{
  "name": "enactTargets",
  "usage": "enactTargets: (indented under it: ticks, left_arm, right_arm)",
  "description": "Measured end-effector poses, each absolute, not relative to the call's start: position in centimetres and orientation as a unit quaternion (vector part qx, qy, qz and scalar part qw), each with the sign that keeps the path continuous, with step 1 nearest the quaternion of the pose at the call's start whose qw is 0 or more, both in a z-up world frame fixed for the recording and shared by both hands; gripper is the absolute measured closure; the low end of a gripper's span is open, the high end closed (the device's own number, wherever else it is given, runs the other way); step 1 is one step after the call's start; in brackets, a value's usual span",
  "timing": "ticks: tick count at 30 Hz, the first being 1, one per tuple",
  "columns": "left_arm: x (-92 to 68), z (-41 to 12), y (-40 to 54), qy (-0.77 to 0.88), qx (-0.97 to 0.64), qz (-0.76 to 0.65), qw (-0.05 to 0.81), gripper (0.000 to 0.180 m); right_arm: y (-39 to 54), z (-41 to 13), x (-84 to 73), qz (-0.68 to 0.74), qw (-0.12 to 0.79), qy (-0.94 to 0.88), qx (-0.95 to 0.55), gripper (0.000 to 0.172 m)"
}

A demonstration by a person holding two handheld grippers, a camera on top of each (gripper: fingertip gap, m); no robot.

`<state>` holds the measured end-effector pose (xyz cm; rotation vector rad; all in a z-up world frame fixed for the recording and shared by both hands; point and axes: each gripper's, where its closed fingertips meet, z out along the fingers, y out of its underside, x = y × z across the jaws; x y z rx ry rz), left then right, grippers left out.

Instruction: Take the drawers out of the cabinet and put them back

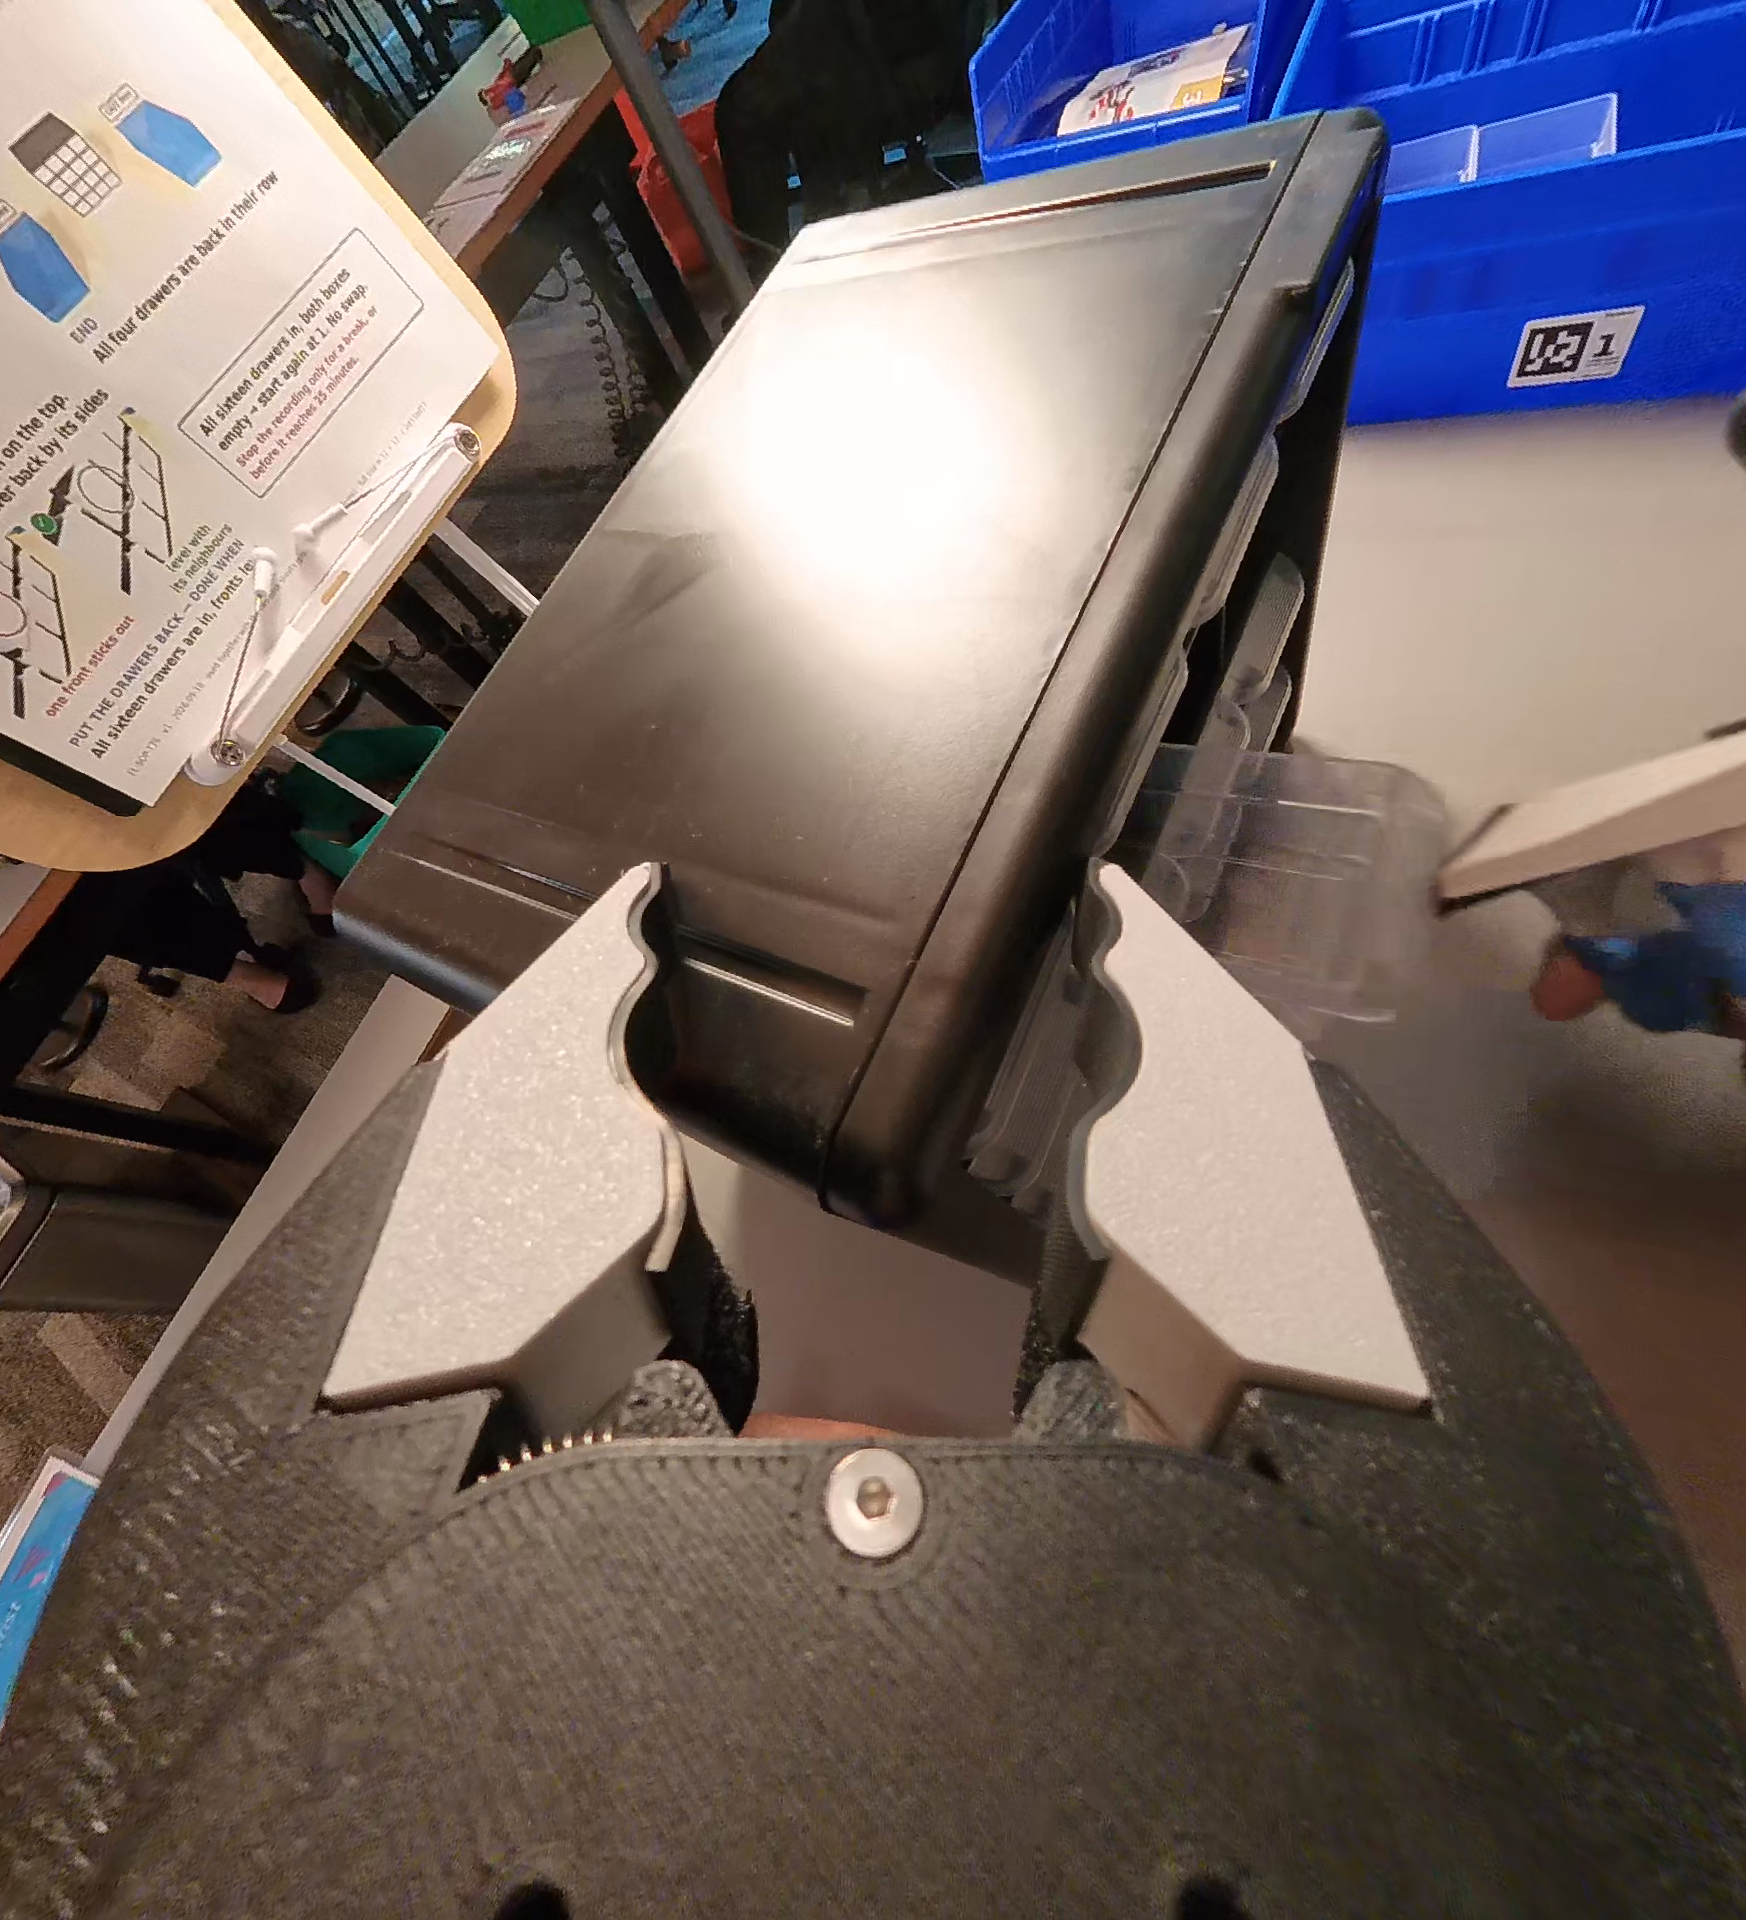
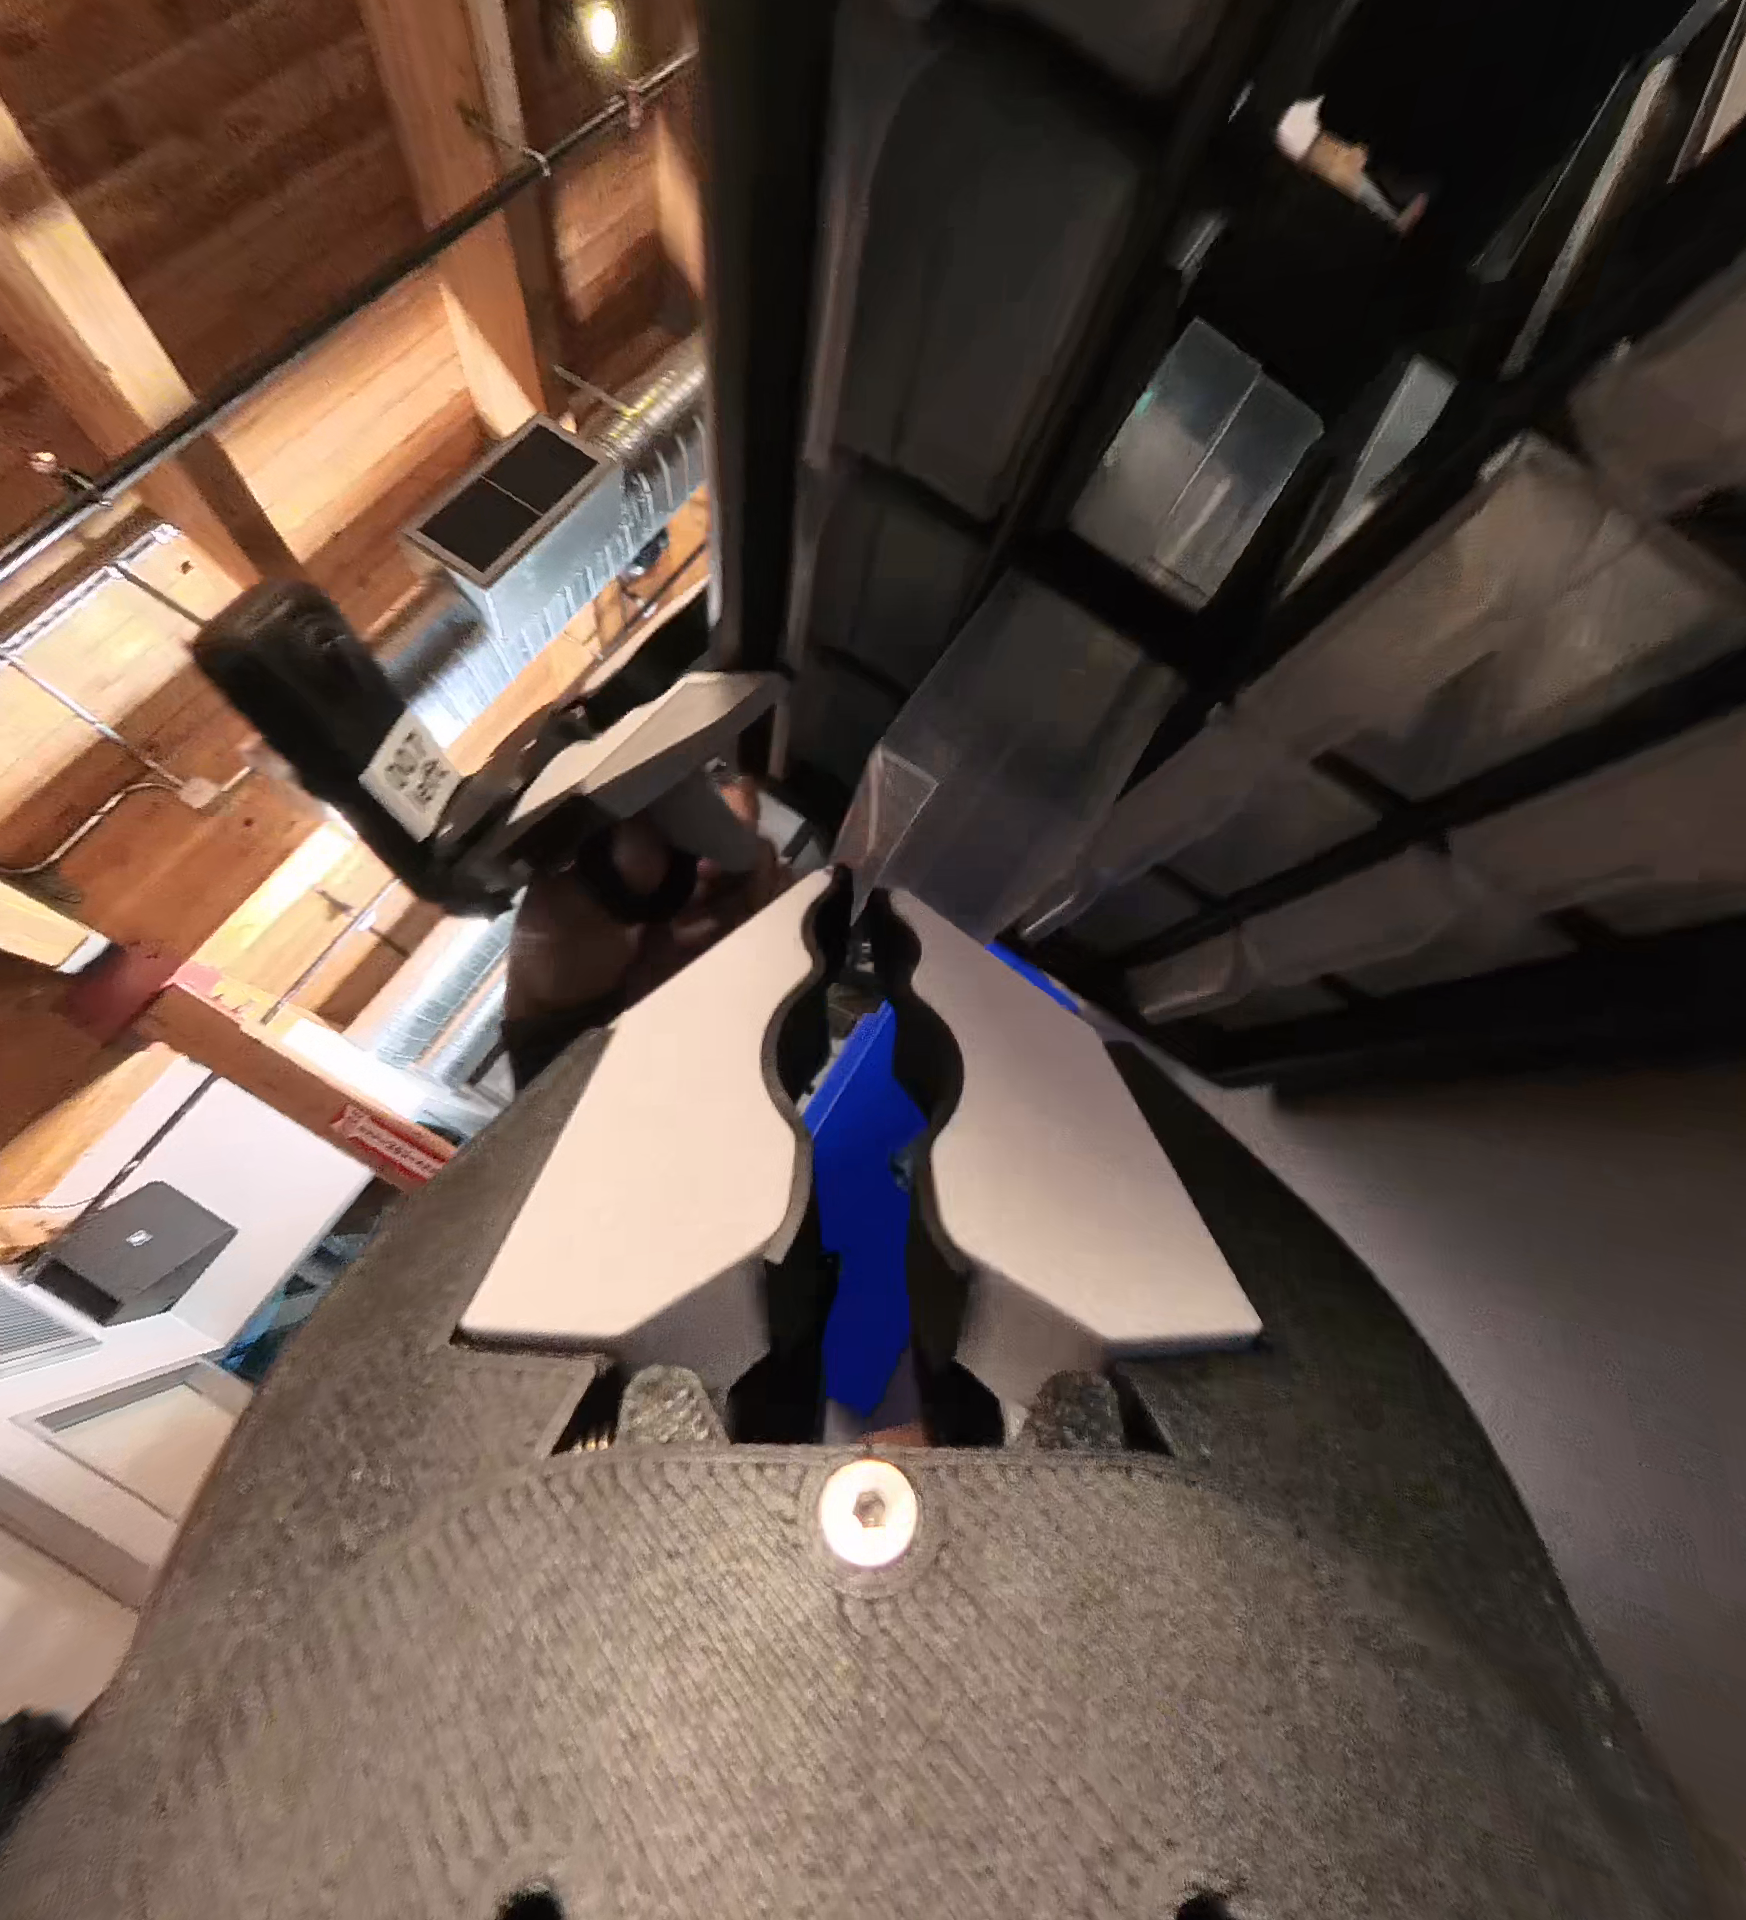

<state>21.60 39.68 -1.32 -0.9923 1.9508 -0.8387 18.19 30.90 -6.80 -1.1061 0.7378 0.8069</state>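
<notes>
A black drawer cabinet [image 1: 848, 520] stands on the grey table, with its top facing the left wrist view. My left gripper [image 1: 874, 883] is open wide and straddles the cabinet's near top edge: one finger [image 1: 578, 1039] lies over the top and the other [image 1: 1191, 1039] in front of the drawer fronts. My right gripper [image 2: 853, 899] is shut on the thin front lip of a clear plastic drawer [image 2: 1004, 769]. That drawer sticks partway out of the cabinet [image 2: 1420, 644]. The left wrist view shows the same drawer [image 1: 1295, 842], blurred, with the right gripper [image 1: 1471, 873] at its front.
Blue storage bins [image 1: 1575, 208] stand behind the cabinet on the grey table [image 1: 1575, 582]. An instruction sheet on a wooden board [image 1: 173, 364] stands at the left. Several other clear drawers [image 2: 1575, 582] sit in their slots. The left gripper [image 2: 640, 748] shows beside the cabinet.
</notes>
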Motion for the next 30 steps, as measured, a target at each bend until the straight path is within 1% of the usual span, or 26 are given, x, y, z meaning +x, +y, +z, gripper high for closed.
enactTargets:
  ticks: [1,12,17,26,30]
  left_arm:
    - [21.6,-1.3,39.7,0.767,-0.390,-0.330,0.388,0.103]
    - [21.6,-1.3,39.6,0.767,-0.390,-0.328,0.389,0.104]
    - [21.5,-1.4,39.5,0.769,-0.388,-0.326,0.389,0.104]
    - [21.5,-1.4,39.5,0.769,-0.387,-0.328,0.388,0.104]
    - [21.5,-1.3,39.5,0.769,-0.387,-0.329,0.388,0.104]
  right_arm:
    - [30.3,-6.8,17.4,0.371,0.713,0.329,-0.496,0.168]
    - [24.2,-6.6,13.6,0.395,0.719,0.328,-0.470,0.167]
    - [23.7,-6.7,14.1,0.387,0.715,0.340,-0.472,0.167]
    - [24.5,-2.7,13.2,0.394,0.738,0.309,-0.452,0.170]
    - [24.5,-3.0,13.2,0.389,0.736,0.309,-0.460,0.171]
